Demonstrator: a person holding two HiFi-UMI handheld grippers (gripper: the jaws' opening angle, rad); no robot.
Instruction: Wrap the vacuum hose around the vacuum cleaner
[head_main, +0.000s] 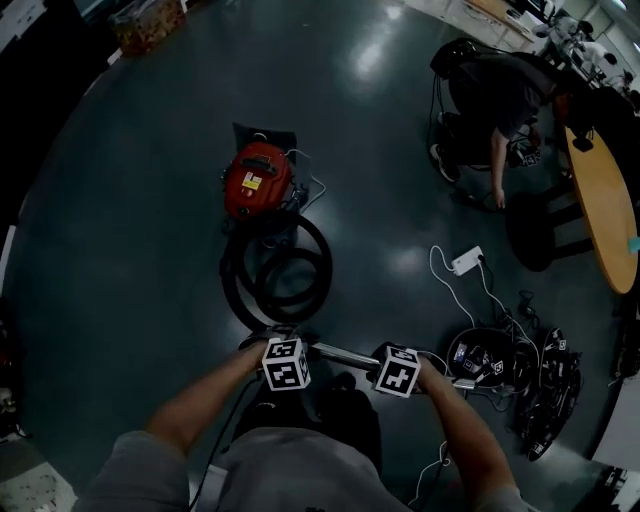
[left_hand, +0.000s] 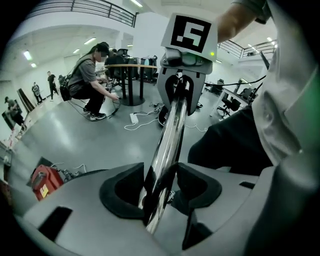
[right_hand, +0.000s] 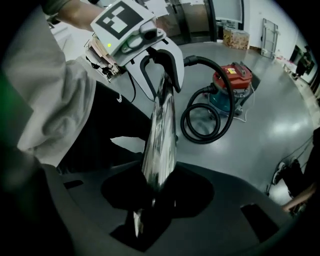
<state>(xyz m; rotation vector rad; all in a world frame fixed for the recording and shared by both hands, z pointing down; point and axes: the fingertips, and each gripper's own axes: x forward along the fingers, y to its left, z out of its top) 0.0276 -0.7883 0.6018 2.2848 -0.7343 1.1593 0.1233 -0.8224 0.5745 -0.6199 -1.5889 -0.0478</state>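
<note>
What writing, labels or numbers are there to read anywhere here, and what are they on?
No text here can be read.
Yellow label on the red vacuum cleaner: too small to read.
Left cube and right cube at the person's hands: black-and-white square patterns only, no letters or numbers.

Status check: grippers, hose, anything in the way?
Left gripper and right gripper shut on metal tube. Hose coiled on floor beside vacuum cleaner, not wrapped. Cables lie at right.
</note>
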